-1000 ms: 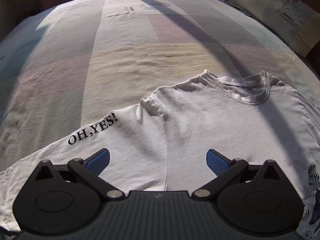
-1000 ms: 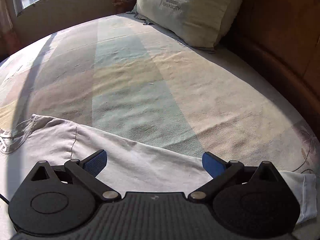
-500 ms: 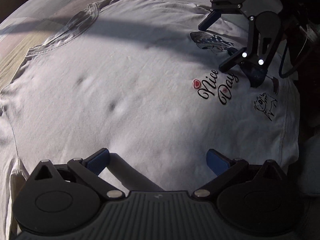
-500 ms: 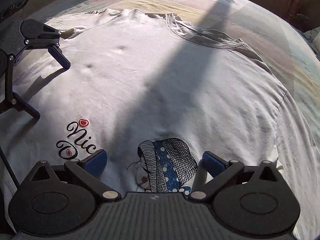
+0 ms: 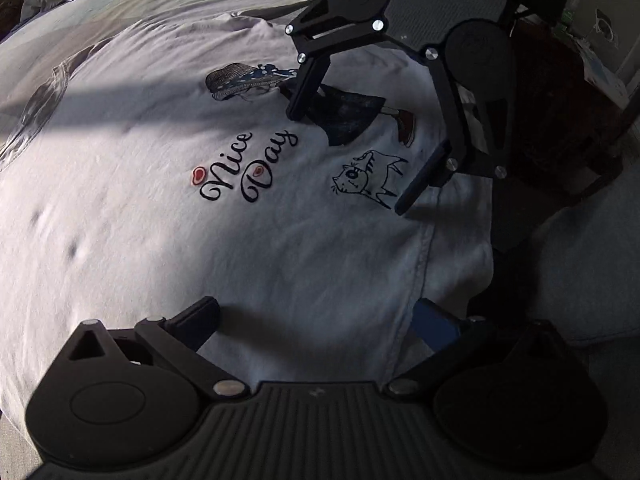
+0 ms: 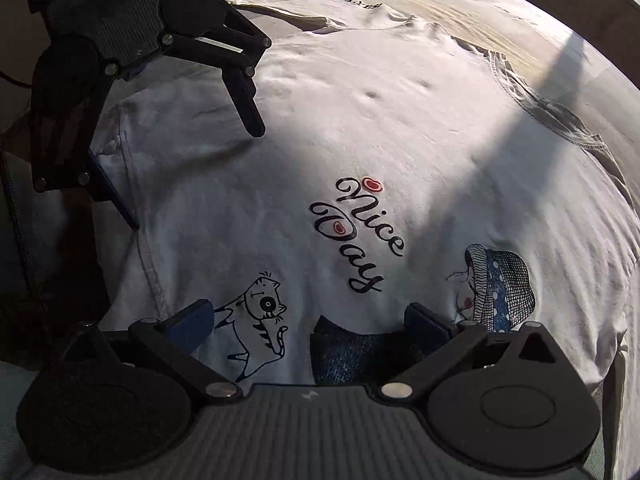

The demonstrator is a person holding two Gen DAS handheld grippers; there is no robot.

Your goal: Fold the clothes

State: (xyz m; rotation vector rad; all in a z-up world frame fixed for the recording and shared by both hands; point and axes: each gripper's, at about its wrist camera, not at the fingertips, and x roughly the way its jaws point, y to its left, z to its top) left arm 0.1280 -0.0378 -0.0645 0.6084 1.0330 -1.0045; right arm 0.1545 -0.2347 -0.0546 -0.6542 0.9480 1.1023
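Striped bedding (image 6: 500,12) in pale bands forms the ground beyond the garment. On it a white T-shirt (image 5: 168,216) is spread flat, print side up, its long axis running from the stitched hem (image 5: 420,264) at the near edge to the ribbed collar (image 6: 560,120) at the far side. Soft, lightly rippled cotton is seen — printed with "Nice Day" (image 6: 356,232) and a small cat drawing (image 6: 260,312). Both claws are held just over the hem end, left gripper (image 5: 316,320) and right gripper (image 6: 308,320) alike, jaws spread apart, nothing clamped.
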